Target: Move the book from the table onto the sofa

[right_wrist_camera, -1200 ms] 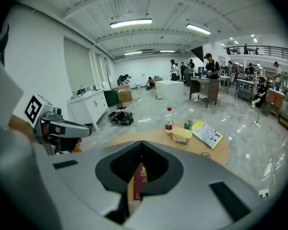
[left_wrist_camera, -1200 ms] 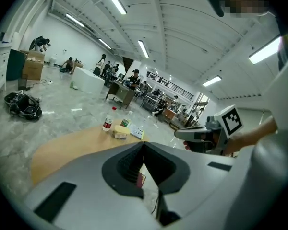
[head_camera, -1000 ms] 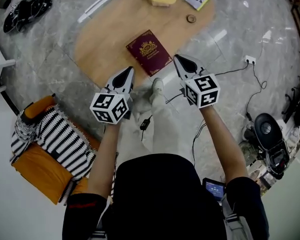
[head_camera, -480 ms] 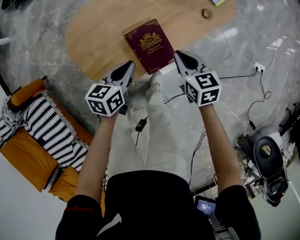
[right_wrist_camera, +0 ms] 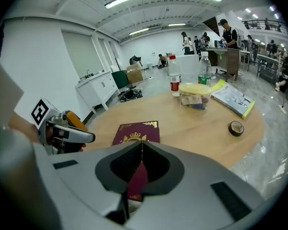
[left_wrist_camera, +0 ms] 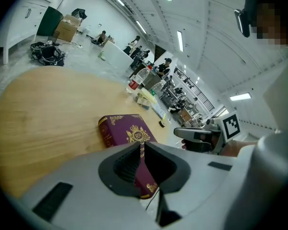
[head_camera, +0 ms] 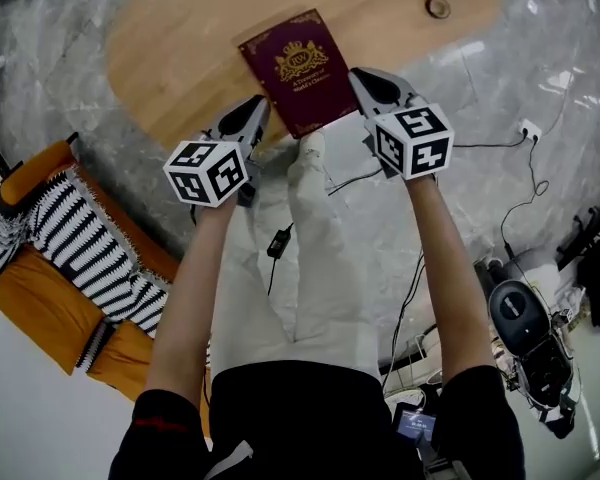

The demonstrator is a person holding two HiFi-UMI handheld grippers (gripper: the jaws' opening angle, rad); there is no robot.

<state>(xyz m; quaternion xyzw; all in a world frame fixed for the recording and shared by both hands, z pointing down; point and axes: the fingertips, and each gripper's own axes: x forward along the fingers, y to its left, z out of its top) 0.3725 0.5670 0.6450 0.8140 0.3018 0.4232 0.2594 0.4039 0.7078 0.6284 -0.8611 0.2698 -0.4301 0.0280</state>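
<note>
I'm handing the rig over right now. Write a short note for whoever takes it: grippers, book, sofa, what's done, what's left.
Left gripper: shut, empty, beside the book's near left edge.
Right gripper: shut, empty, beside the book's right edge.
Book: flat on the table, cover up, near end at the table's edge.
Sofa: to the person's left, with a striped throw on it.
Done: nothing; the book is not gripped.
Left: open the jaws, grip the book, carry it to the sofa.

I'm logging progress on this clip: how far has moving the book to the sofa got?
Nothing is done yet: the book lies flat on the table. In hand: left tongs and right tongs, both shut and empty, flank its near end. Remaining: grip it, lift, carry it to the orange sofa.
</note>
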